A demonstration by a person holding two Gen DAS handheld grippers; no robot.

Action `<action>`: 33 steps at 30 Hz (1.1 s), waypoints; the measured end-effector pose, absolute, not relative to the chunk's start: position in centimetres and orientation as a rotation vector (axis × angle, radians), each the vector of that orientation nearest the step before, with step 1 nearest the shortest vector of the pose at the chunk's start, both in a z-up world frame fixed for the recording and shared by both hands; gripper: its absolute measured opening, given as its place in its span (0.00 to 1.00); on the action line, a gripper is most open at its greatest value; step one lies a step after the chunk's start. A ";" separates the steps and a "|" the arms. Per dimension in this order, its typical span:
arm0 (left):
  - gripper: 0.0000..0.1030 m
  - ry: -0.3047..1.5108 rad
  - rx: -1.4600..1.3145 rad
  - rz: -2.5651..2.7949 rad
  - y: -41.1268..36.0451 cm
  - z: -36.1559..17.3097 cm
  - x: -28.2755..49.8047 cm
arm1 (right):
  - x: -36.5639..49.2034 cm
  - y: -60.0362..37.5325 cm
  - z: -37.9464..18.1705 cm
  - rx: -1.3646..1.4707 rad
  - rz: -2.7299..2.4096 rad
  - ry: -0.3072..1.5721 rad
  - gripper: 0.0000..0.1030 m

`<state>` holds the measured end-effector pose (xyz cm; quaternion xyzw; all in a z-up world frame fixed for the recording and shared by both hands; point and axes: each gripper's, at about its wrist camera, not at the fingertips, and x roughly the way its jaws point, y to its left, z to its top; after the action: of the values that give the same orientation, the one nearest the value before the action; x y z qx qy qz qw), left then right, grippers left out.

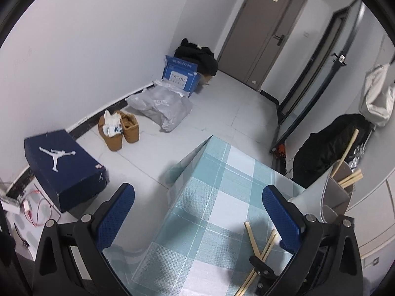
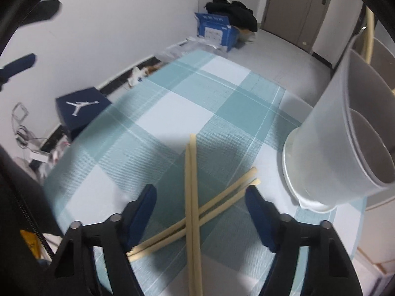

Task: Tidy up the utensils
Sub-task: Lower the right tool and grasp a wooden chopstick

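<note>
Several pale wooden chopsticks (image 2: pixel 193 197) lie crossed on the teal checked tablecloth (image 2: pixel 172 113). My right gripper (image 2: pixel 201 194) is open, its blue pads on either side of the crossed chopsticks, just above them. A white divided utensil holder (image 2: pixel 345 133) stands right of them, one chopstick (image 2: pixel 369 37) inside. In the left wrist view my left gripper (image 1: pixel 198 194) is open and empty above the table's left edge; the chopsticks (image 1: pixel 259 246) lie at lower right, the holder (image 1: pixel 330 192) with chopsticks at right.
Floor to the left holds a dark blue shoebox (image 1: pixel 64 165), tan boots (image 1: pixel 121 129), a plastic bag (image 1: pixel 163 106) and a blue carton (image 1: pixel 181 74). A black jacket on a chair (image 1: pixel 328 148) is beyond the table. A door (image 1: pixel 266 29) is at the back.
</note>
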<state>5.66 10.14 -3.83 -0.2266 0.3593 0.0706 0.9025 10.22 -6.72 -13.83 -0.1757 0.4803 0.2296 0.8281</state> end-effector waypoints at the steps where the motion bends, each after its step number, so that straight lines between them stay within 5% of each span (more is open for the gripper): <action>1: 0.99 0.750 -0.473 0.152 10.3 -3.9 5.7 | 10.5 -6.6 -14.0 -0.372 0.479 1.028 0.61; 8: 0.99 0.768 -0.525 0.159 11.3 -4.3 5.9 | 12.0 -7.4 -13.6 -0.303 0.417 1.029 0.51; 12: 0.99 0.784 -0.544 0.163 11.9 -4.5 6.0 | 12.5 -7.4 -13.7 -0.317 0.390 1.042 0.36; 29: 0.99 0.803 -0.598 0.158 12.8 -4.7 6.1 | 13.2 -4.7 -15.2 -0.424 0.521 1.126 0.24; 33: 0.99 0.795 -0.590 0.162 12.8 -4.6 6.0 | 14.2 -4.3 -15.3 -0.402 0.576 1.142 0.12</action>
<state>6.02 12.81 -4.62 -0.2828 0.3812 0.0778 0.8767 14.20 -4.32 -15.27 -0.1863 0.5291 0.2668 0.7836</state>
